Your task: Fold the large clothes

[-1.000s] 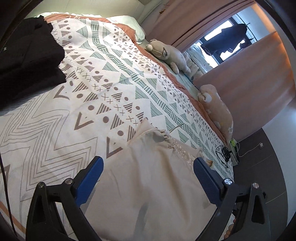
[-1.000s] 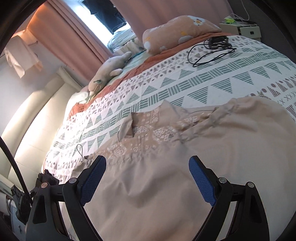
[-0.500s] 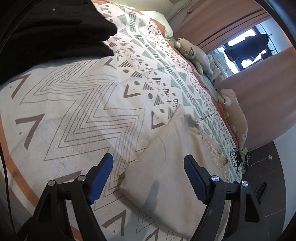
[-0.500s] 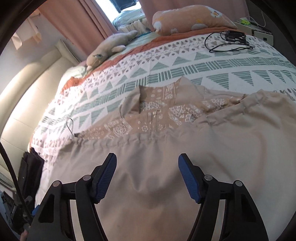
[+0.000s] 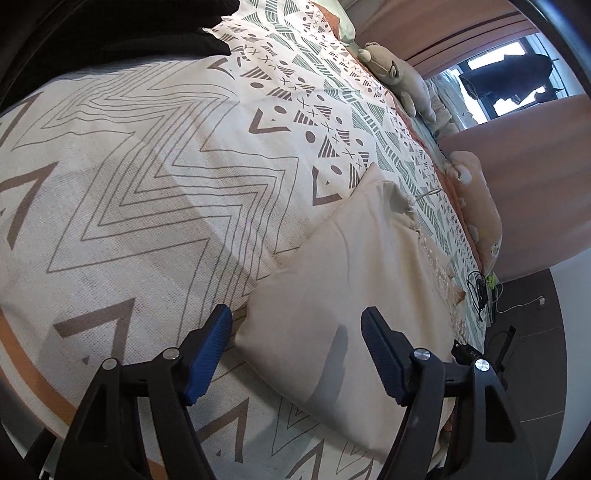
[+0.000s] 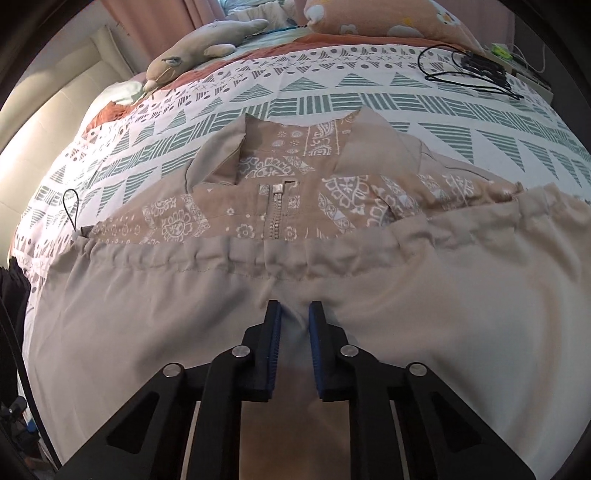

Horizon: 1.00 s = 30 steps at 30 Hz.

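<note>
Right tool (image 6: pixel 293 314) pinches a ridge of the beige jacket (image 6: pixel 406 295) just ahead of its tips, likely to lift for the next fold. Left tool (image 5: pixel 295 325) spread, hovering over jacket's folded corner on bed (image 5: pixel 147 184), ready to grab.

You are working over a bed (image 5: pixel 155 192) covered by a white quilt printed with grey zigzags and green triangles. Along its far edge you see a grey stuffed toy (image 6: pixel 201 50) and a peach pillow (image 5: pixel 478 206). A black cable (image 6: pixel 469 70) lies near the quilt's far right corner. Pink curtains (image 5: pixel 436 33) frame a bright window (image 5: pixel 517 77), and the cream headboard (image 6: pixel 55 103) catches warm light. Beyond the bed's edge, dark floor (image 5: pixel 532 354) shows.
</note>
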Tool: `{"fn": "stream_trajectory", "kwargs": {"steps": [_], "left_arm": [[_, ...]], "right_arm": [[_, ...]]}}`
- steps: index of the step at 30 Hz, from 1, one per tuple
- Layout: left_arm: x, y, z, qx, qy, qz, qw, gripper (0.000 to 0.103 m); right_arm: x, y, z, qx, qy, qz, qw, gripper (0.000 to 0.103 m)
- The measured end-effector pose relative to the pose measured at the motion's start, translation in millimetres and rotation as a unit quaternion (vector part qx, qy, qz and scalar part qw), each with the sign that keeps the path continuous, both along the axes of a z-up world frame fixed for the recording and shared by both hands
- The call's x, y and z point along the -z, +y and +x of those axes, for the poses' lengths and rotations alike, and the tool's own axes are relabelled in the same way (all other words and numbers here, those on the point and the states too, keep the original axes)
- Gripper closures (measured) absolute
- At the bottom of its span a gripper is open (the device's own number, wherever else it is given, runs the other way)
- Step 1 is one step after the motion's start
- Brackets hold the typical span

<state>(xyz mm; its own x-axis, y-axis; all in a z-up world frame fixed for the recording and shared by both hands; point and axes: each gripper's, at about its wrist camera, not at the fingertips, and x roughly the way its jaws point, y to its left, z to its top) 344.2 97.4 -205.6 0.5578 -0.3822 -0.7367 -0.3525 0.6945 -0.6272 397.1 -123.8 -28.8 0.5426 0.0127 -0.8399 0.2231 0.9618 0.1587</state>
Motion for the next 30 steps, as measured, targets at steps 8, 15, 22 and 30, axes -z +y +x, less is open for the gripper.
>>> {"fn": "stream_trajectory", "kwargs": {"steps": [8, 15, 22, 30], "left_arm": [[3, -2, 4, -0.003, 0.01, 0.01, 0.9999, 0.03], [2, -2, 5, -0.007, 0.015, 0.002, 0.9999, 0.03], [2, -3, 3, -0.005, 0.012, -0.009, 0.9999, 0.03], [3, -2, 1, -0.004, 0.011, -0.015, 0.9998, 0.03]], "right_arm": [[3, -10, 28, -0.007, -0.002, -0.01, 1.0, 0.103], [4, -26, 36, 0.012, -0.011, 0.03, 0.999, 0.103], [-14, -34, 23, 0.01, -0.029, 0.08, 0.996, 0.103], [-7, -7, 30, -0.02, -0.005, 0.036, 0.999, 0.103]]}}
